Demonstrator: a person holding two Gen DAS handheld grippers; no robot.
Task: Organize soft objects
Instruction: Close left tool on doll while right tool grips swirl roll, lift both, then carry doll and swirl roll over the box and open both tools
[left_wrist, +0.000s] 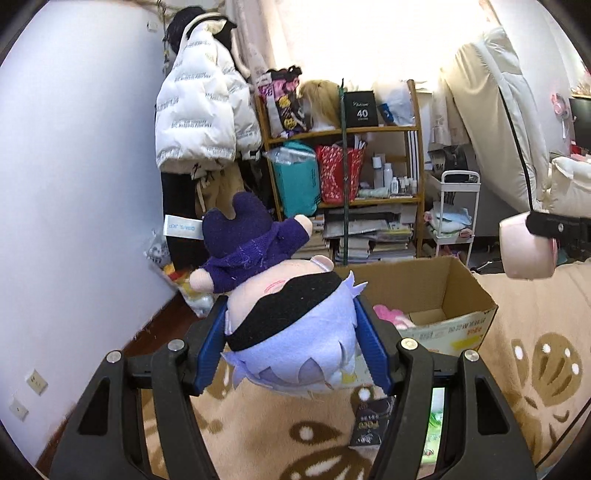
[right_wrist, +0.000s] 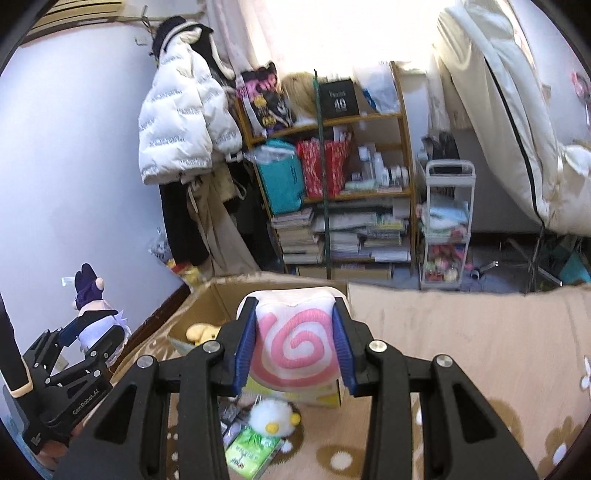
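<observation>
My left gripper (left_wrist: 291, 332) is shut on a plush doll (left_wrist: 280, 295) with lilac hair, a black blindfold and a purple outfit, held upside down in the air left of an open cardboard box (left_wrist: 443, 317). It also shows in the right wrist view (right_wrist: 92, 317). My right gripper (right_wrist: 295, 343) is shut on a white cushion with a pink swirl (right_wrist: 299, 343), held above the box (right_wrist: 207, 306). The cushion shows at the right in the left wrist view (left_wrist: 528, 247). The box holds a pink plush (left_wrist: 391, 317) and a yellow plush (right_wrist: 201, 332).
A beige flower-patterned blanket (right_wrist: 461, 350) covers the surface. A white fluffy toy (right_wrist: 273, 417), a green packet (right_wrist: 251, 450) and a dark packet (left_wrist: 369, 424) lie in front of the box. Behind stand a cluttered wooden shelf (left_wrist: 343, 166), hanging coats (left_wrist: 203, 110) and a white cart (right_wrist: 447, 229).
</observation>
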